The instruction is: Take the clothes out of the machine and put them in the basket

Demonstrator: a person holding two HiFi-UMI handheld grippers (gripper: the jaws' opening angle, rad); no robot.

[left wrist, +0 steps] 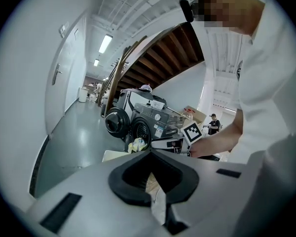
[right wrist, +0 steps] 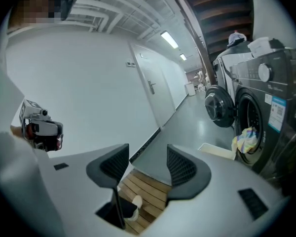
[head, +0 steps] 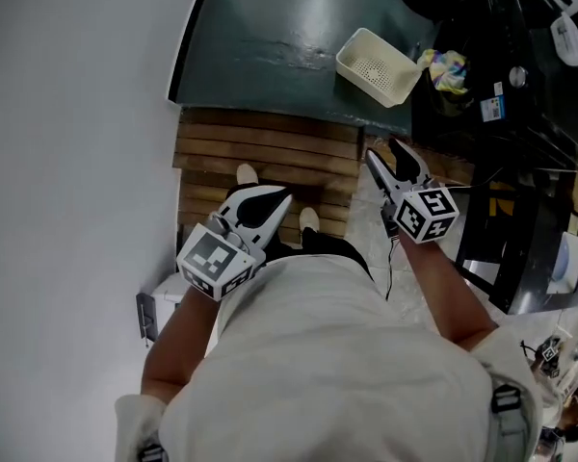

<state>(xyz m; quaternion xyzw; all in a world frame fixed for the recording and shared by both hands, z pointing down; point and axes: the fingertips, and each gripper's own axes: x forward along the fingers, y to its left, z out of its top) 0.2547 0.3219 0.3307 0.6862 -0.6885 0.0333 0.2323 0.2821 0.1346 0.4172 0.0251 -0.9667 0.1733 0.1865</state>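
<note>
Two grippers out in front of the torso, neither carrying anything. Left gripper (left wrist: pixel 149 153): closed tip to tip, only the hollow between the pads, nothing caught in it. Right gripper (right wrist: pixel 147 156): jaws standing apart, bare boards showing through the gap. Both well apart from the machine (right wrist: pixel 269 112), over the wood deck (head: pixel 270 152) short of it.

Further out: basket (head: pixel 378 65), white and perforated, on the floor just beside the machine's front, apparently empty. Clothes (head: pixel 448 68): a pale yellow-and-blue bundle spilling from the machine's open port, just beside the basket, not in it. More inside the drum? Cannot tell; too dark.

Step in hand, by judgement: approach only. No garment yet out, nothing yet in the basket, task at its very start.

Next move, by judgement: close in on the machine, open the left jaws, reach one gripper to the bundle at the port lip, pinch a thick fold rather than a loose edge. Then lift clear of the rim and carry the short way to the basket. Soft cloth, likely to trail or snag on the port; second gripper useful for the hanging part.
</note>
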